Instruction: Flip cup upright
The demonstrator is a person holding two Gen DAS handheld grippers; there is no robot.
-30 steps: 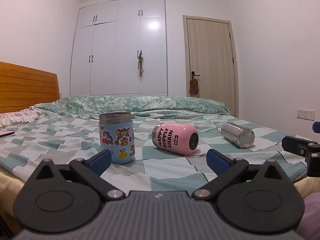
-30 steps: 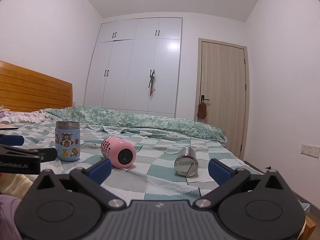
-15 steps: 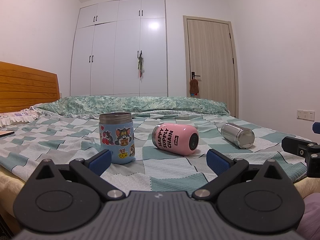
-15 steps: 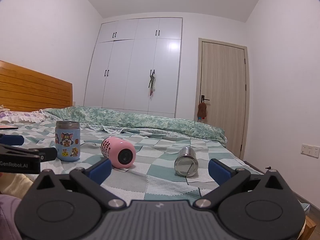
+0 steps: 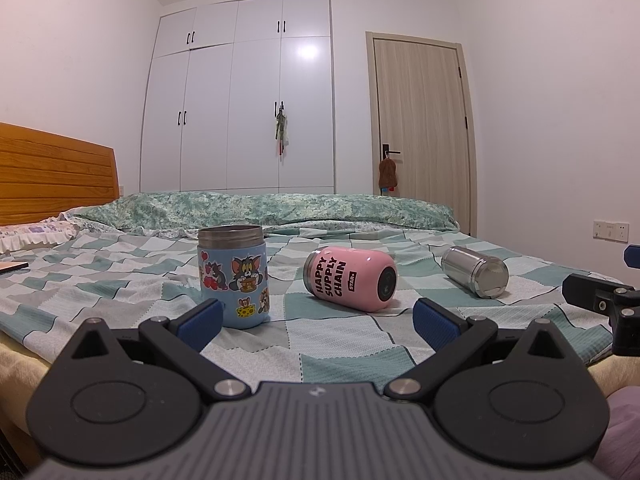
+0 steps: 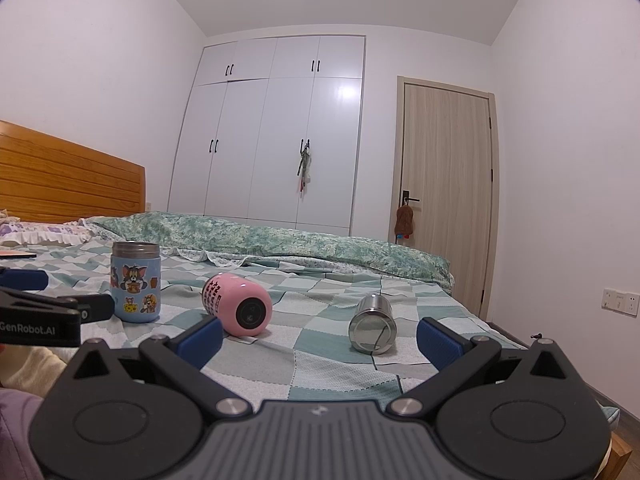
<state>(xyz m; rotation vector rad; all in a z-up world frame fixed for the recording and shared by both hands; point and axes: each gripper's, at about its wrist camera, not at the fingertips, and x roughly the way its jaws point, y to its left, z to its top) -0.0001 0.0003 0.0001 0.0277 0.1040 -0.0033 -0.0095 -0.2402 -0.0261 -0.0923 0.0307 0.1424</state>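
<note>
Ahead of right gripper point(image 6: 318, 338), between its wide-spread empty jaws: steel cup point(image 6: 373, 325), on its side, base toward camera, awaiting righting. Left of it: pink cup point(image 6: 237, 309), toppled; cartoon cup point(image 6: 136, 282), upright. Left gripper point(image 5: 316, 322) gaping, empty, short of cups.

Bedroom with white walls and a made bed

A white built-in wardrobe point(image 5: 240, 92) fills the far wall at 12 o'clock, something small hanging from one handle; at 1 o'clock stands a pale wooden door point(image 5: 420, 132) with a brown item on its handle. A wooden headboard point(image 5: 56, 176) sits at 9 o'clock. The checked green-and-white bedspread point(image 5: 340, 340) covers the bed, a floral green quilt point(image 6: 280, 240) rolled along its far edge. A wall socket point(image 6: 620, 300) shows at 3 o'clock.
</note>
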